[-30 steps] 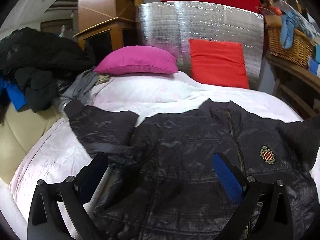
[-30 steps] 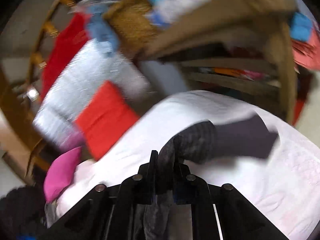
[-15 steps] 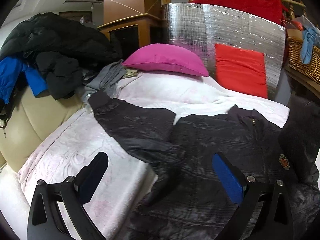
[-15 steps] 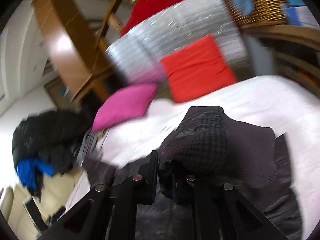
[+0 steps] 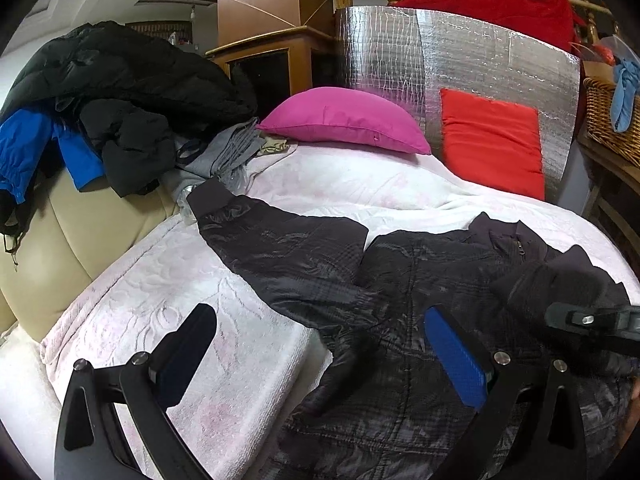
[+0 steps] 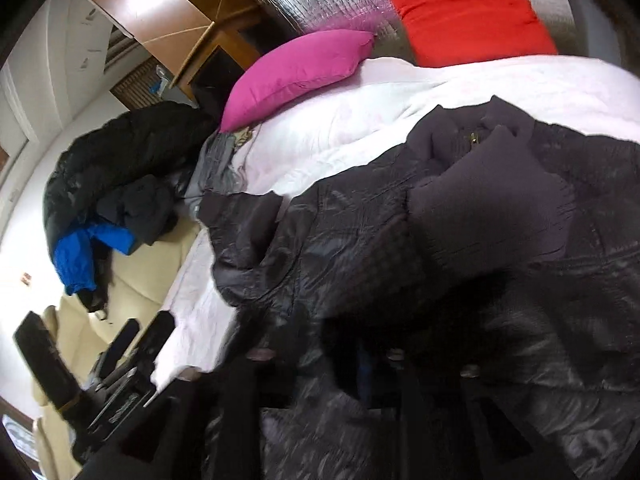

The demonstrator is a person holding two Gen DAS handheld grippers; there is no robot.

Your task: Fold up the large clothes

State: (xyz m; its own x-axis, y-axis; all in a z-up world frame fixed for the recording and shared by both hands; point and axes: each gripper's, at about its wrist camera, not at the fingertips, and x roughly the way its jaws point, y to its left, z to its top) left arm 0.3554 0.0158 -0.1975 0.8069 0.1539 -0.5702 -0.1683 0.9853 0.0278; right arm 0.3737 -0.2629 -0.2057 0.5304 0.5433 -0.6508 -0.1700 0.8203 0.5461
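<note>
A dark quilted jacket (image 5: 400, 280) lies front-up on the pale pink blanket (image 5: 168, 304). Its left sleeve (image 5: 276, 240) stretches toward the upper left. The right sleeve is folded across the chest, with its ribbed cuff (image 6: 492, 208) resting near the collar zip. My right gripper (image 6: 332, 360) hovers low over the jacket, dark and blurred. Its jaws are opening, and the sleeve's fabric lies loosely between them. One of its fingers (image 5: 588, 318) shows at the right edge of the left wrist view. My left gripper (image 5: 320, 348) is open and holds nothing, above the jacket's lower left edge.
A pink pillow (image 5: 344, 120) and a red cushion (image 5: 492, 144) lean on a silver foil panel (image 5: 400, 48) at the bed's head. Black and blue coats (image 5: 100, 100) are piled on a beige sofa (image 5: 80, 240) at the left. A wicker basket (image 5: 608, 116) stands at the right.
My right gripper carried the right sleeve leftward over the jacket's chest, then its jaws parted. The left gripper drifted slightly left and stayed open.
</note>
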